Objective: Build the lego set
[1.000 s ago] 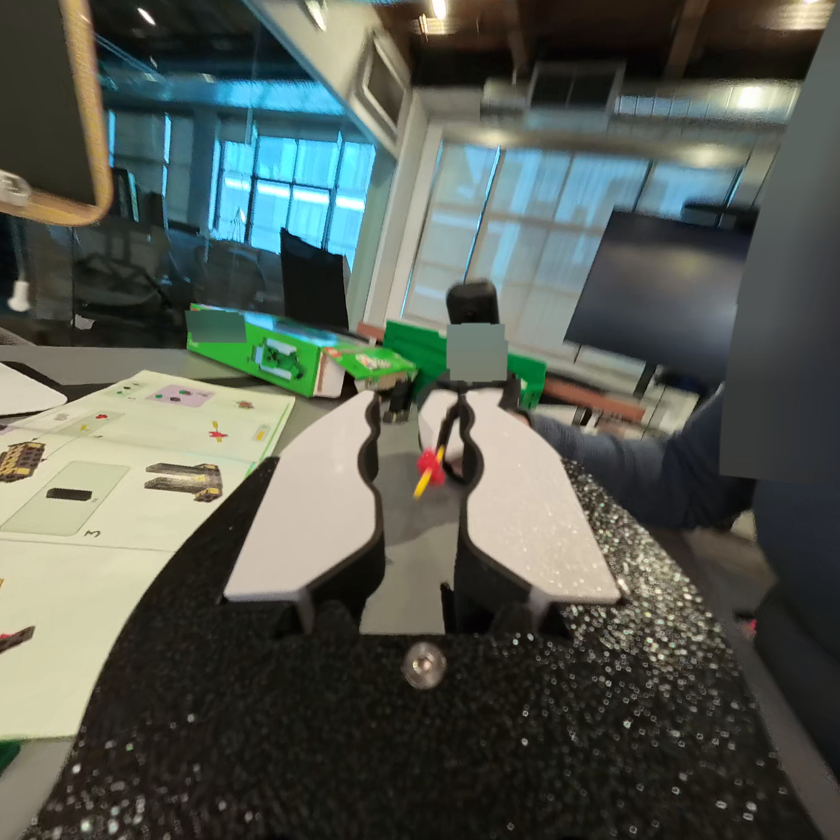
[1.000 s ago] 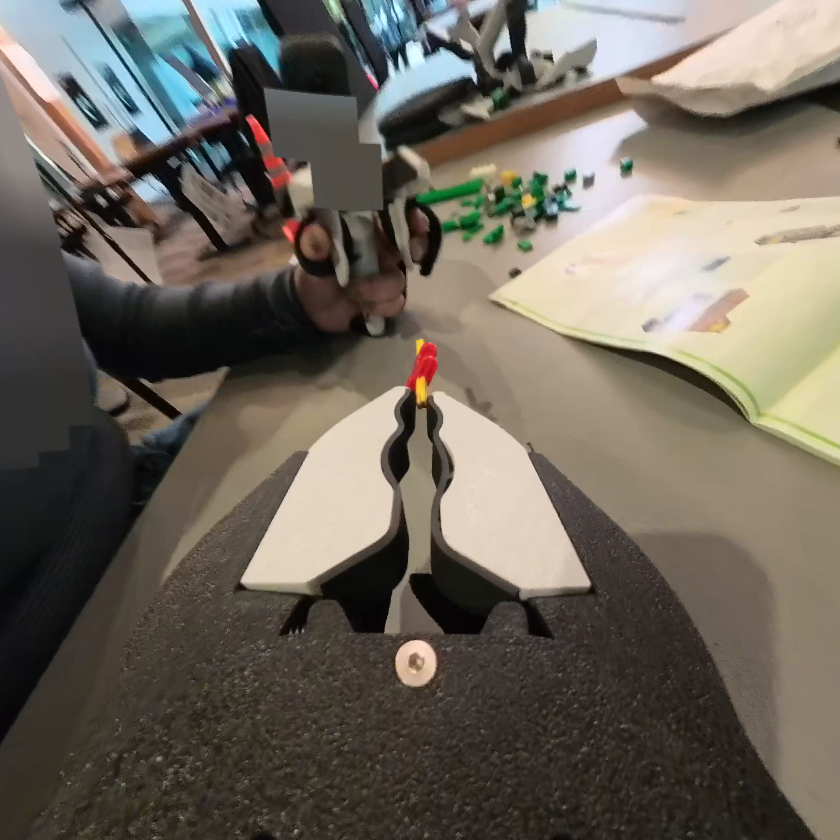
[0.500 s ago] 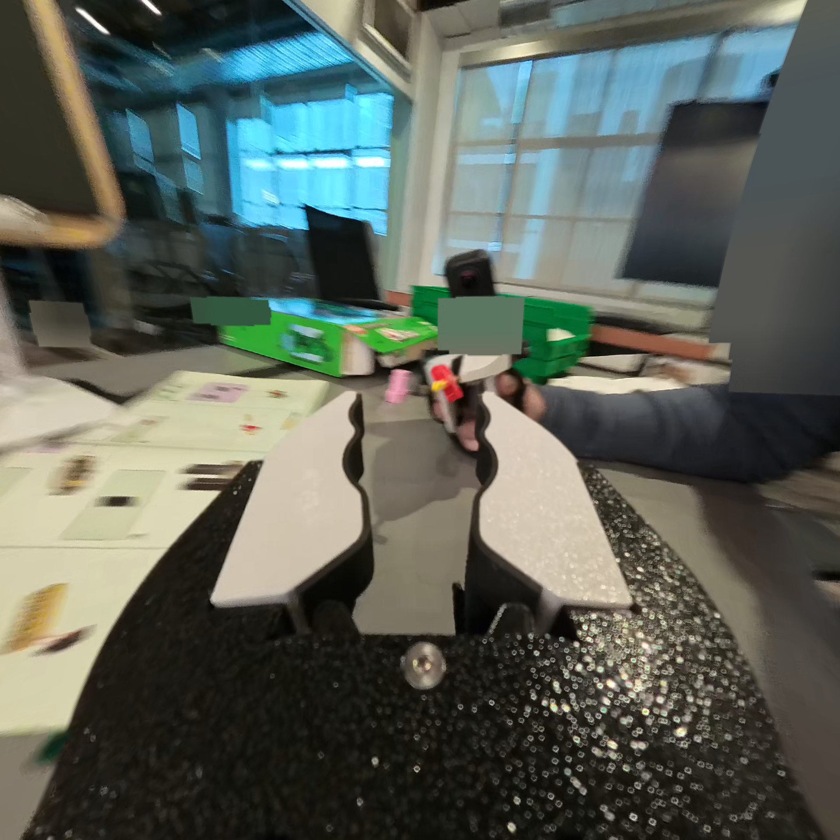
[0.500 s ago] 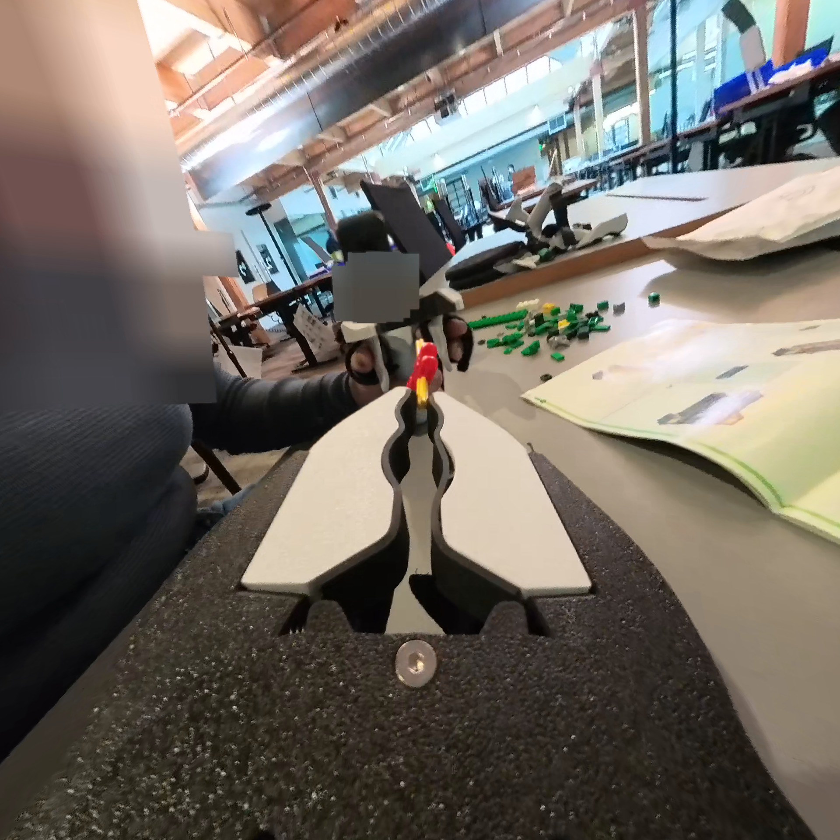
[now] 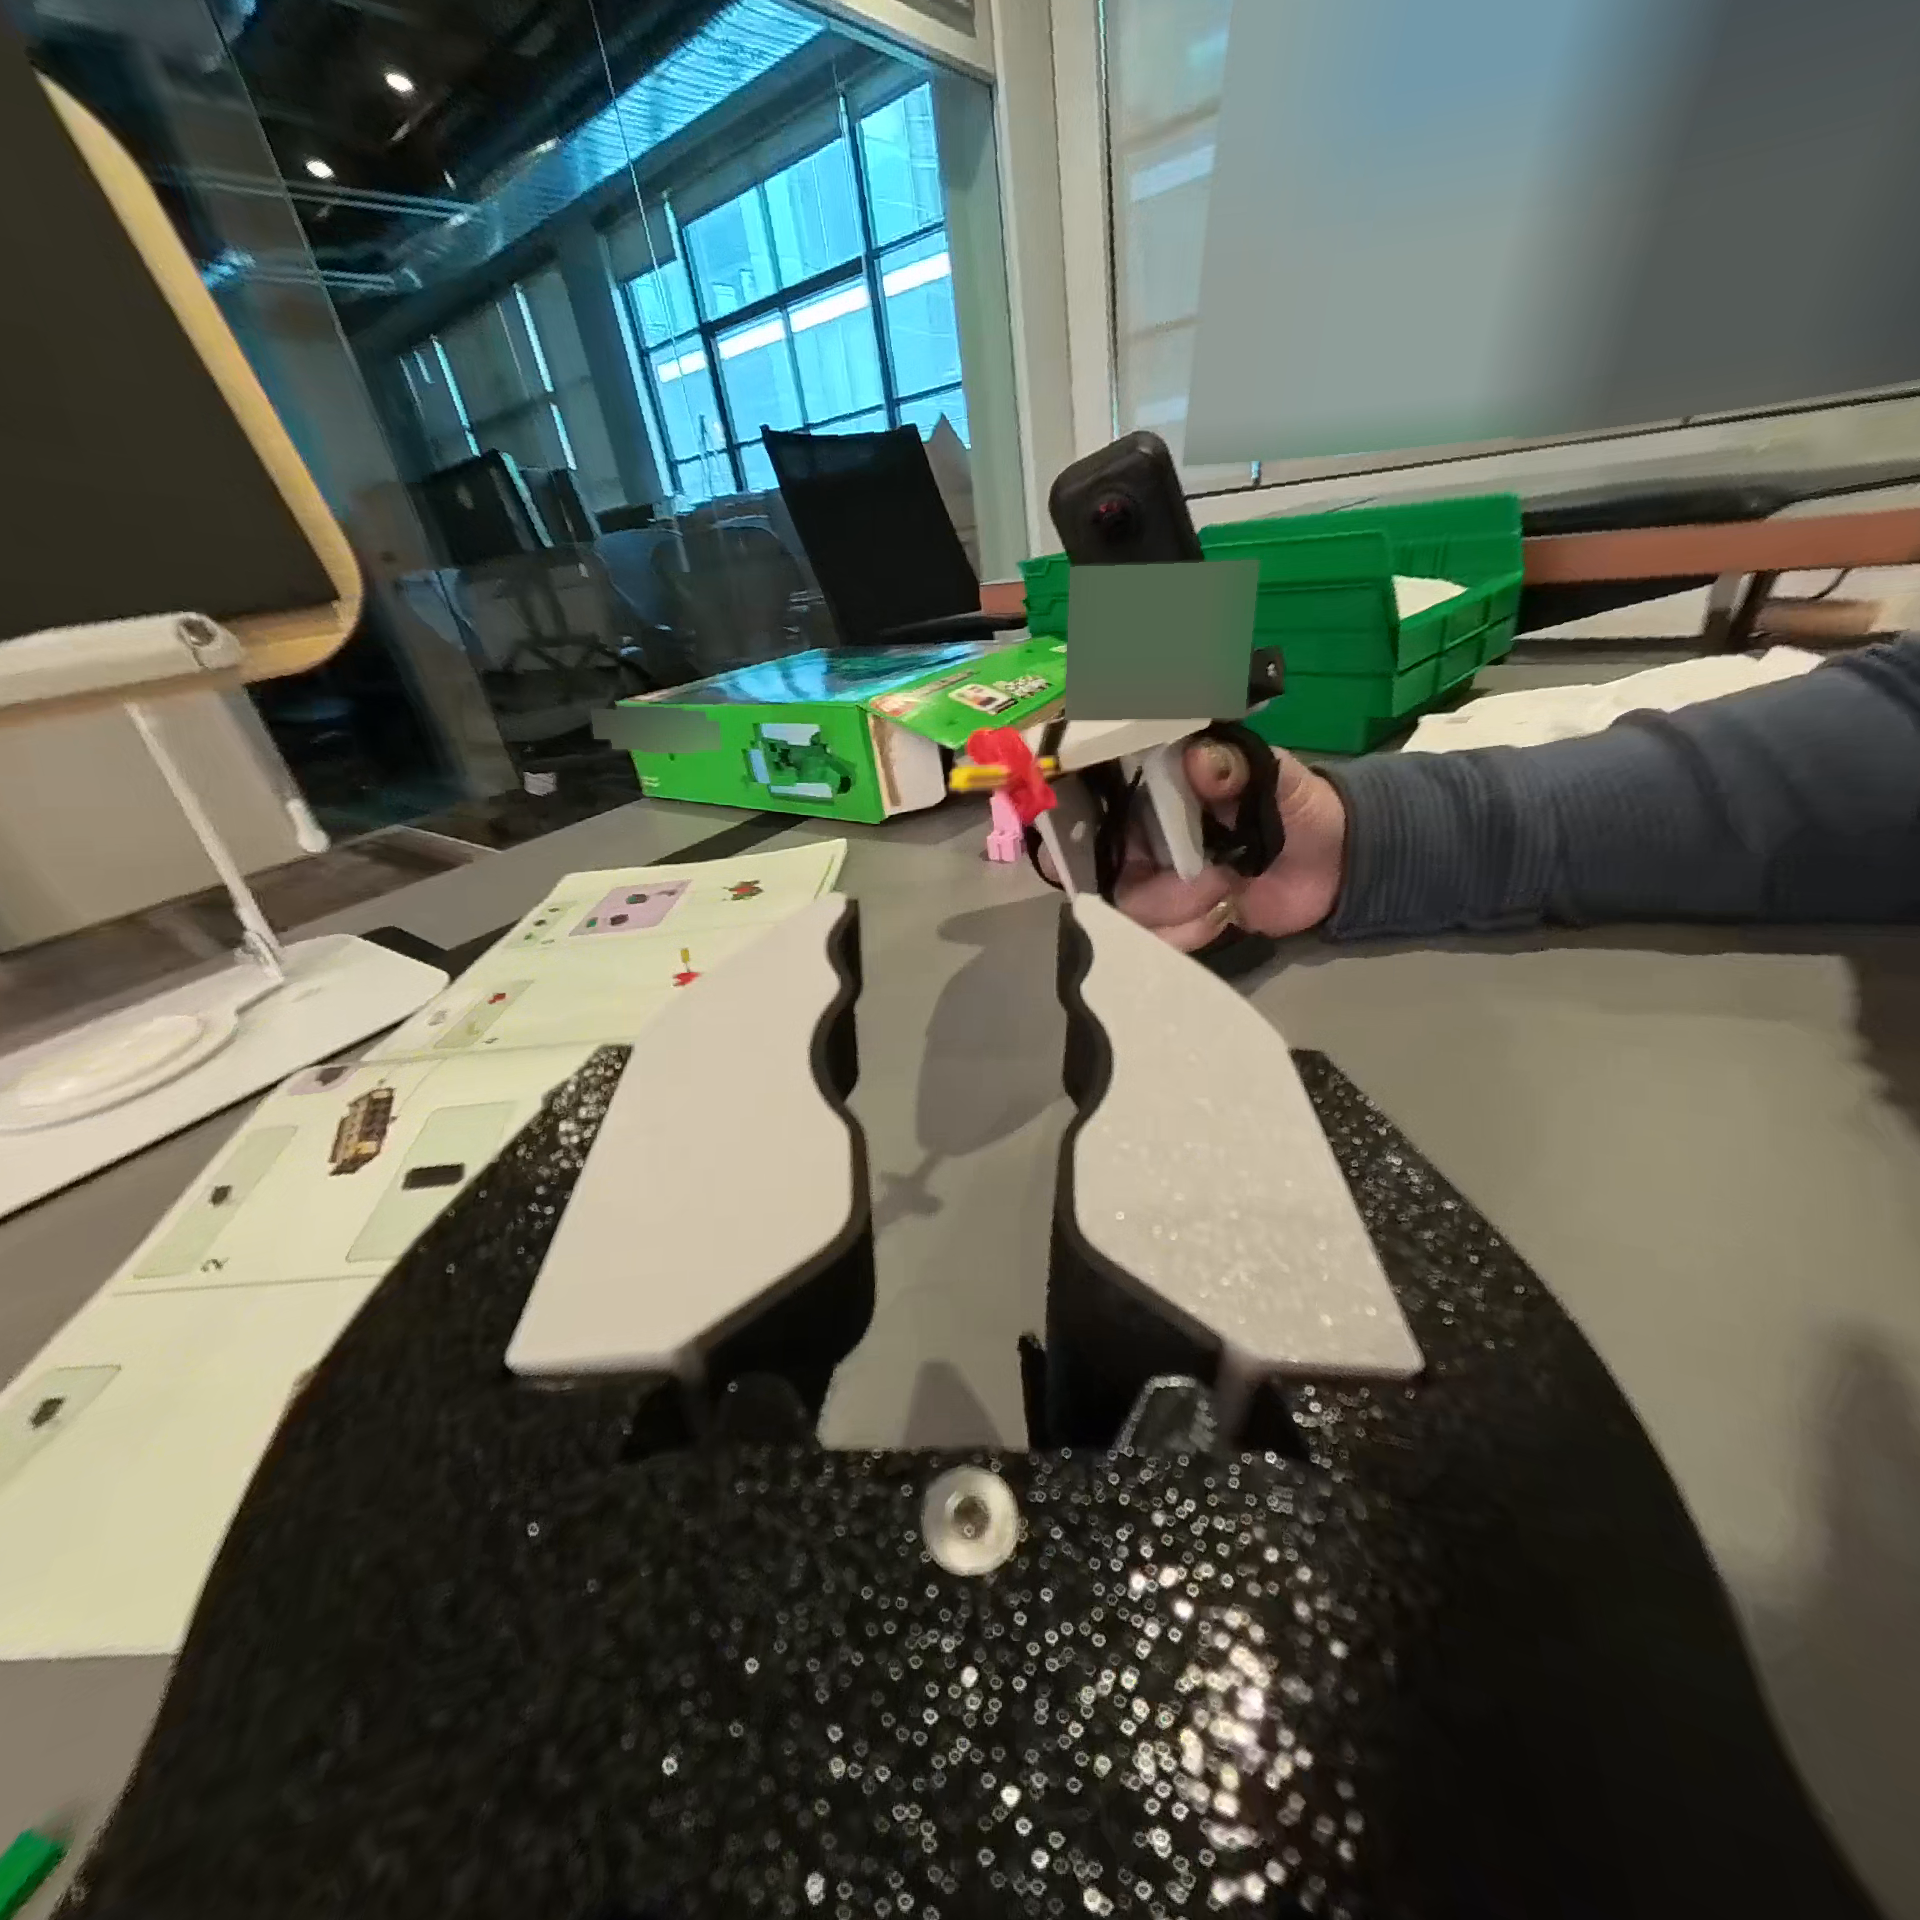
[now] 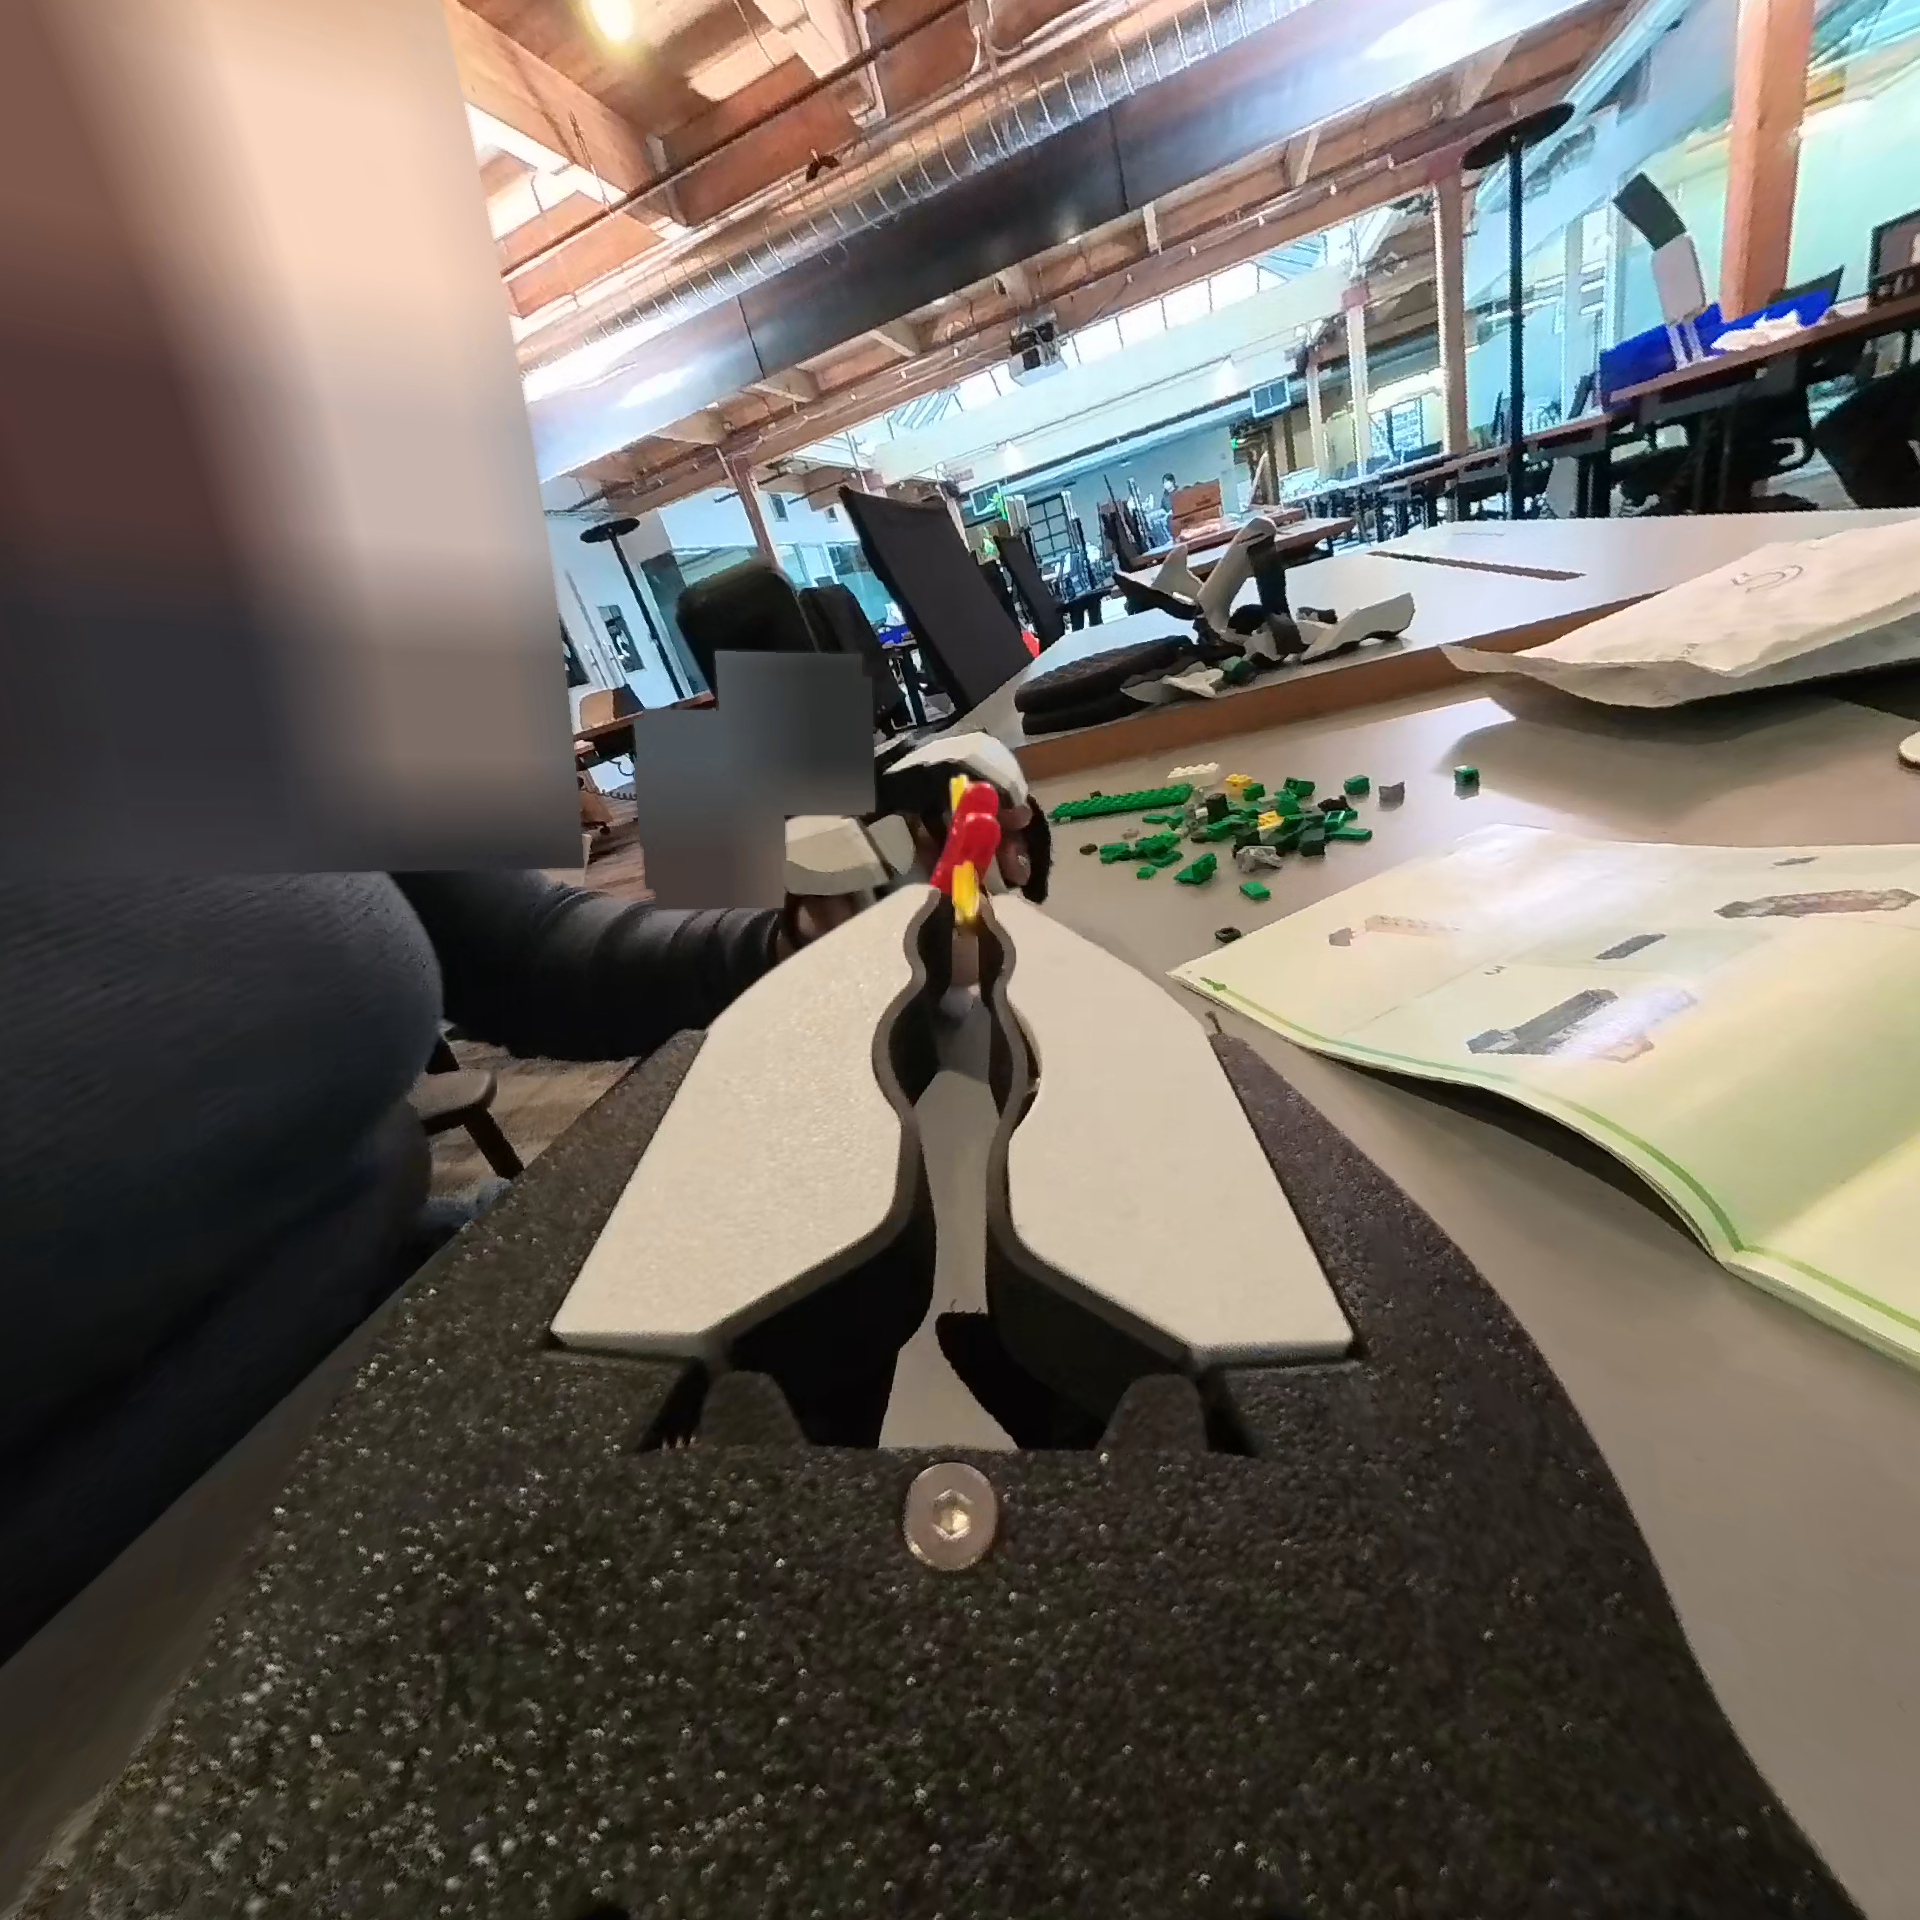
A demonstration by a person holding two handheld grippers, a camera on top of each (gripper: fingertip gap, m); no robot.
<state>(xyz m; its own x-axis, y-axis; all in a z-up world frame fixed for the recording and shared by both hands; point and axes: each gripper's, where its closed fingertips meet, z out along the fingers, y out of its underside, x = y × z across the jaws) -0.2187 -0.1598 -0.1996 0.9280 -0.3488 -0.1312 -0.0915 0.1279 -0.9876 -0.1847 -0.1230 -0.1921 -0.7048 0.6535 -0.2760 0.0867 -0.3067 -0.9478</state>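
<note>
My right gripper (image 6: 961, 920) is shut on a small red and yellow lego piece (image 6: 966, 847) and holds it above the grey table. In the left wrist view the same piece (image 5: 1000, 771) sticks out sideways from the right gripper (image 5: 1044, 777), beyond my left fingertips. My left gripper (image 5: 958, 920) is open and empty, low over the table. A small pink lego figure (image 5: 1003, 836) stands on the table just below the held piece. Loose green, yellow and white bricks (image 6: 1247, 826) lie in a pile on the table. An open instruction booklet (image 5: 623, 956) lies to the left.
A green lego box (image 5: 821, 743) and green bins (image 5: 1371, 613) stand at the far edge. A white lamp base (image 5: 156, 1039) sits at the left. The booklet (image 6: 1610, 1018) and a paper bag (image 6: 1714, 634) lie to the right in the right wrist view. A person's sleeve (image 5: 1621, 800) crosses the table. The grippers' ends are close to 6 cm from one another.
My left gripper has opened wider and drawn back from the piece. My right gripper has lifted and turned with the red and yellow piece still in it.
</note>
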